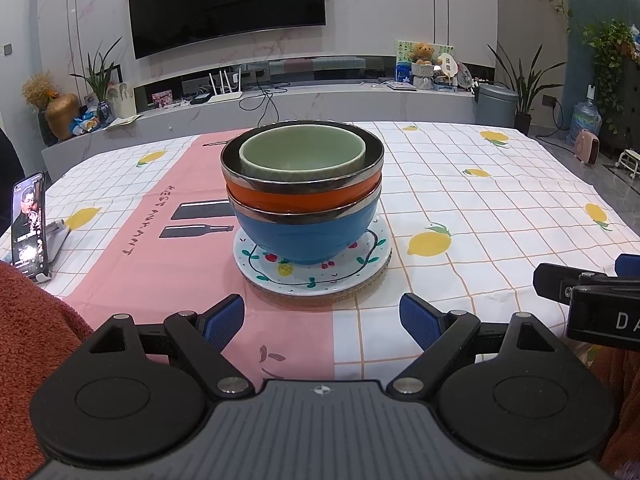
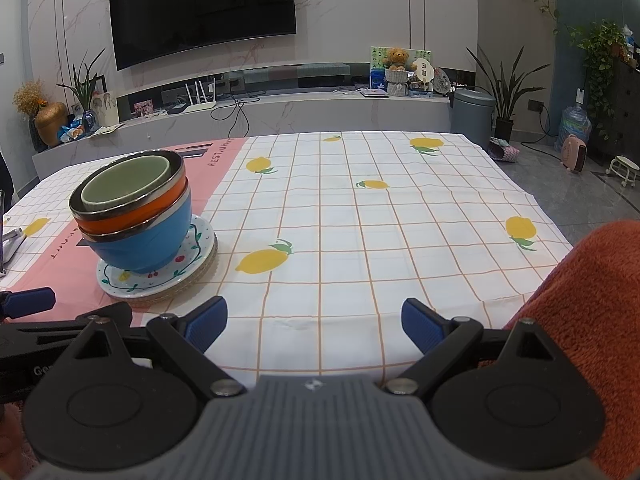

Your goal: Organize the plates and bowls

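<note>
A stack stands on the table: a white plate with fruit drawings (image 1: 304, 278) (image 2: 120, 282) on a woven mat (image 1: 360, 290) (image 2: 192, 286), then a blue bowl (image 1: 304, 236) (image 2: 140, 244), an orange steel-rimmed bowl (image 1: 280, 198) (image 2: 132, 216) and a pale green bowl (image 1: 304, 152) (image 2: 124, 186) nested inside. My left gripper (image 1: 322, 322) is open just in front of the stack, holding nothing. My right gripper (image 2: 314, 322) is open over bare tablecloth, to the right of the stack. The right gripper's side shows at the left wrist view's right edge (image 1: 580, 288).
A phone on a stand (image 1: 28, 224) sits at the table's left edge. The lemon-print tablecloth (image 2: 360, 220) stretches to the right of the stack. An orange-red sleeve (image 2: 592, 300) (image 1: 36, 320) frames both views. A TV console stands behind the table.
</note>
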Demonstrator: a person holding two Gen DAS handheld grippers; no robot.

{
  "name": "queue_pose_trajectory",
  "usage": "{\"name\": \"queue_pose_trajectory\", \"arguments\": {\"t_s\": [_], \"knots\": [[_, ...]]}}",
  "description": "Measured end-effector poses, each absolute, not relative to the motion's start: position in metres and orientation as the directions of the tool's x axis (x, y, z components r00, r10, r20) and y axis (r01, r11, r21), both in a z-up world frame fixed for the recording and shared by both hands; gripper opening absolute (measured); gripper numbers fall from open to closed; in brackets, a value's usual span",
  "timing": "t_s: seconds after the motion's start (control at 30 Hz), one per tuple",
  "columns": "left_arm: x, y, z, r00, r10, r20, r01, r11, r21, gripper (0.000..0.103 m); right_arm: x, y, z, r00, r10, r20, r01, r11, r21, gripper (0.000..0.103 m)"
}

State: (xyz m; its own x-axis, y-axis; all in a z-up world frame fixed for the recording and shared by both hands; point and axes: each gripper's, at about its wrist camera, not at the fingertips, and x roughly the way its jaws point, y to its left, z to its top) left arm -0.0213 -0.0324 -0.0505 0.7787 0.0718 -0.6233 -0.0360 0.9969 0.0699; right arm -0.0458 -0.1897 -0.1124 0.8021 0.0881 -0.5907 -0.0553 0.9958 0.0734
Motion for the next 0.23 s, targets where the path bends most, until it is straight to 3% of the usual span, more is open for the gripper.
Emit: {"name": "queue_pose_trajectory", "arguments": {"t_s": [0.23], "knots": [[-0.0224, -0.0337, -0.0513, 0.785, 0.075, -0.615, -0.037, 0.997, 0.074, 0.102, -0.0458, -0.1899, -0.1124, 0.802, 0.088, -0.591, -0.055, 0.996, 0.074, 0.092]]}}
